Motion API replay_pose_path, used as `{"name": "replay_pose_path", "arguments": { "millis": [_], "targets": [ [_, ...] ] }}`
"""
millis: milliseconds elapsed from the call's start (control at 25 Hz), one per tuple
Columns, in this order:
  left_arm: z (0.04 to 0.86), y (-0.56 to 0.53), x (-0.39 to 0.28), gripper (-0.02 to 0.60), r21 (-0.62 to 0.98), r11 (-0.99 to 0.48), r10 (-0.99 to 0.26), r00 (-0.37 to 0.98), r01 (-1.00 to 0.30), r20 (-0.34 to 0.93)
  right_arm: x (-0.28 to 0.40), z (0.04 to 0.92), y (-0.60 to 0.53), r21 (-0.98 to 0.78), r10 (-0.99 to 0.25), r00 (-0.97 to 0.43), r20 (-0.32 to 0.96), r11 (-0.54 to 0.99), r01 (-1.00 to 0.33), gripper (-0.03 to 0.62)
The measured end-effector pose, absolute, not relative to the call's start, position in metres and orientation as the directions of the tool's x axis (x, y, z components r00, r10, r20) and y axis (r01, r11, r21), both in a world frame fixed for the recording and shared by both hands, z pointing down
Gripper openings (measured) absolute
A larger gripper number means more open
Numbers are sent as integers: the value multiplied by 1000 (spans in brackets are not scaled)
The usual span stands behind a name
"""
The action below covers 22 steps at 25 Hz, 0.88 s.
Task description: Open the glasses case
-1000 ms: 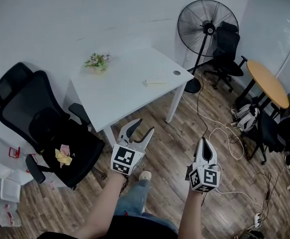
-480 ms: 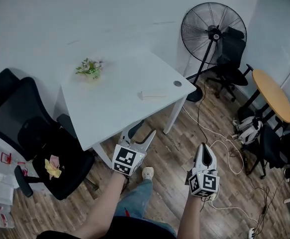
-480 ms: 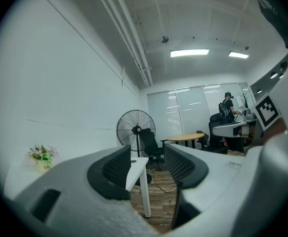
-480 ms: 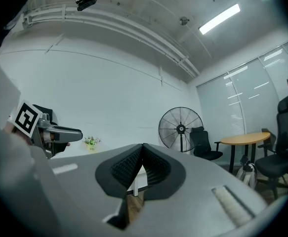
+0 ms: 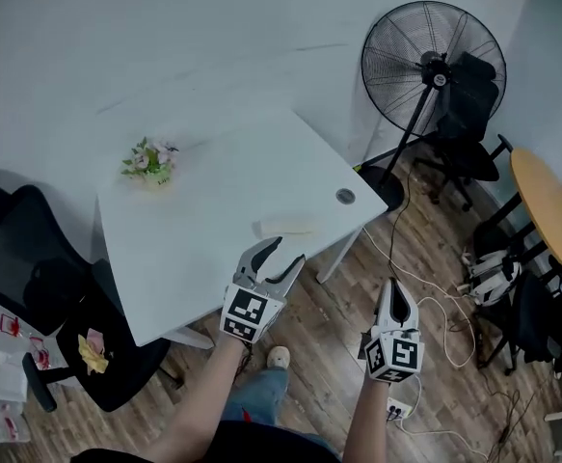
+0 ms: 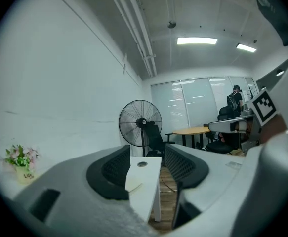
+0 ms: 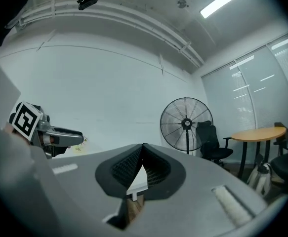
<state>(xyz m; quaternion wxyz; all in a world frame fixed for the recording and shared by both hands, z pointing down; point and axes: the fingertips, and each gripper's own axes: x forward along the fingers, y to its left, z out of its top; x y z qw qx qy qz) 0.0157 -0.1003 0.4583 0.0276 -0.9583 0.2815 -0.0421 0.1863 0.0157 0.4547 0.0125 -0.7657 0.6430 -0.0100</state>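
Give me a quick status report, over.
Left hand-held gripper open, empty; right hand-held gripper shut. Pale oblong glasses case closed, untouched, on white table. Nothing in the way.

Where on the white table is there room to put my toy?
The biggest bare patch is the middle of the table, between the small flower pot at the back left and the glasses case near the front right. The front left corner is bare too. It is crowded around the glasses case: the round hole and the left tongs are close.
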Motion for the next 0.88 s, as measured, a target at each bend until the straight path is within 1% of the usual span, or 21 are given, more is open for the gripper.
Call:
{"name": "replay_pose_path", "arguments": {
  "millis": [400, 880],
  "targets": [
    [473, -194, 48, 219, -99, -823, -567, 814, -559, 124, 215, 455, -109, -39, -997, 75, 16, -75, -996, 12],
    [485, -224, 64, 229, -125, -825, -565, 808, -551, 169, 217, 438, -163, -2, -1000, -8, 11, 8, -1000, 12]
  ]
}}
